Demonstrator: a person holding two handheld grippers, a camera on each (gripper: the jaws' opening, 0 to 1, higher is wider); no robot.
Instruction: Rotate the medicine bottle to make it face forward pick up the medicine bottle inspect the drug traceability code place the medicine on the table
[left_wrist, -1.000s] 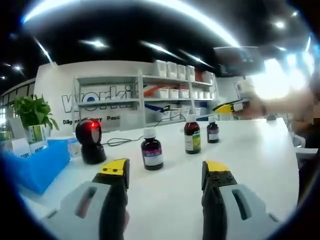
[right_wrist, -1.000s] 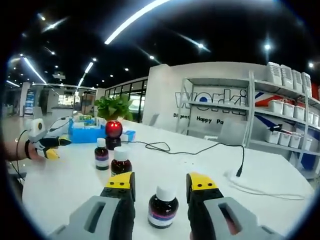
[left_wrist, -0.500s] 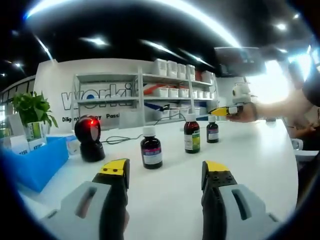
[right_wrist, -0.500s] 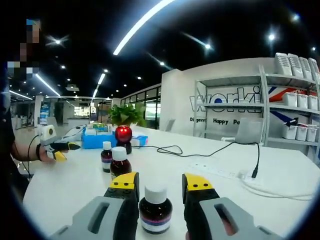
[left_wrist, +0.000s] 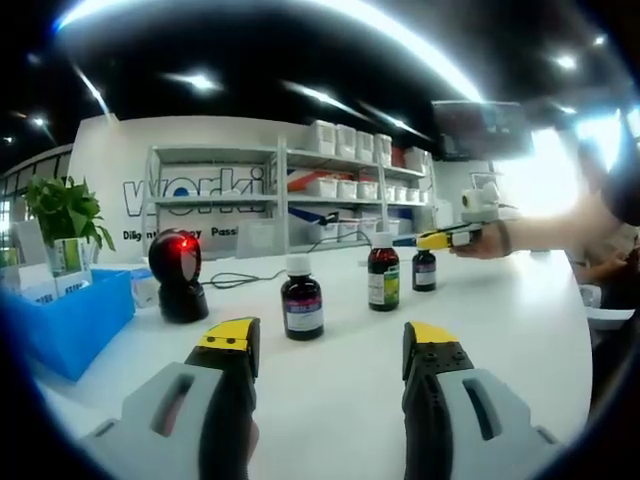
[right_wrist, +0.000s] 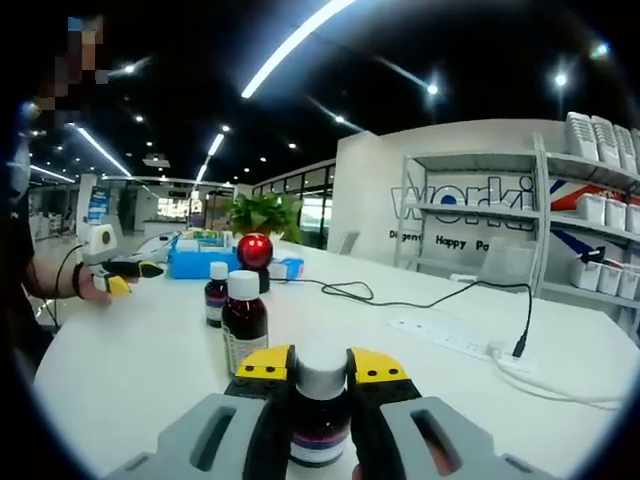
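Right fingers (right_wrist: 320, 368) pinch a medicine bottle (right_wrist: 320, 420) over the white table (right_wrist: 150, 360); left fingers (left_wrist: 325, 345) spread.

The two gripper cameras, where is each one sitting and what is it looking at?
Left gripper view: sits on the left gripper, low over the white table, facing three medicine bottles, the scanner and shelves; its open fingers show.
Right gripper view: sits on the right gripper, facing along the table; its fingers clamp a medicine bottle.
Shared: bottles, scanner, table, each other's gripper.
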